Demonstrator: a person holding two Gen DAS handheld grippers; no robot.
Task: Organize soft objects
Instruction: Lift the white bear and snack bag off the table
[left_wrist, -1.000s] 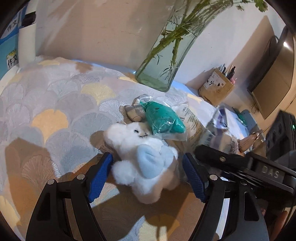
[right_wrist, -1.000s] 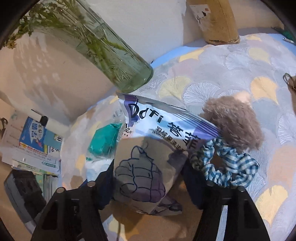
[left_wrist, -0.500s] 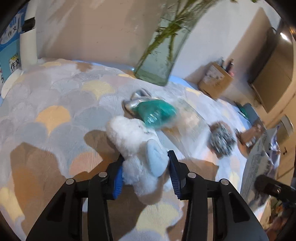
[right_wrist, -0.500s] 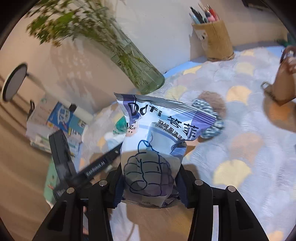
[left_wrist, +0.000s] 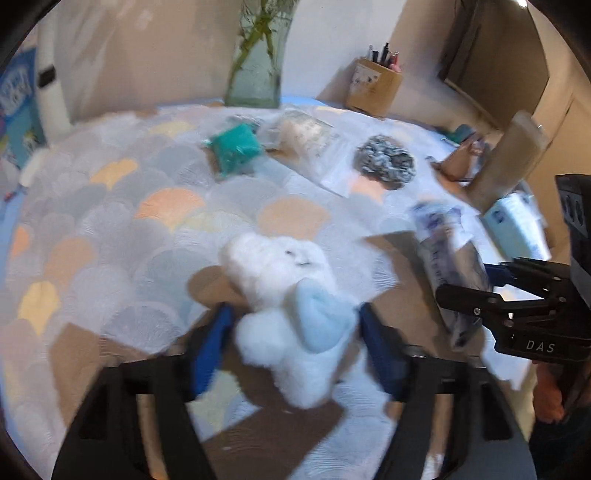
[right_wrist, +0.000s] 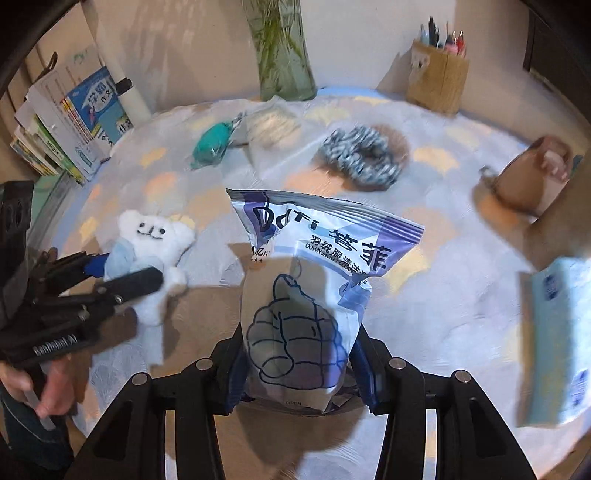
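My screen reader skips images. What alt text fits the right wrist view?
The right hand-held gripper grips a purple-and-white wipes pouch above a scallop-patterned cloth. At left, the left hand-held gripper, jaws opening, straddles a white plush bear.

Open cloth (right_wrist: 461, 229) is left between the scrunchie (right_wrist: 360, 158) and the tissue pack (right_wrist: 554, 343); the back edge is blocked by the vase (right_wrist: 282, 55) and pen holder (right_wrist: 437, 79).

Table (right_wrist: 443, 314) with fan-pattern cloth: vase (right_wrist: 284, 55) and pen holder (right_wrist: 439, 81) at far edge, scrunchie (right_wrist: 360, 155), teal pouch (right_wrist: 212, 142) mid-table.
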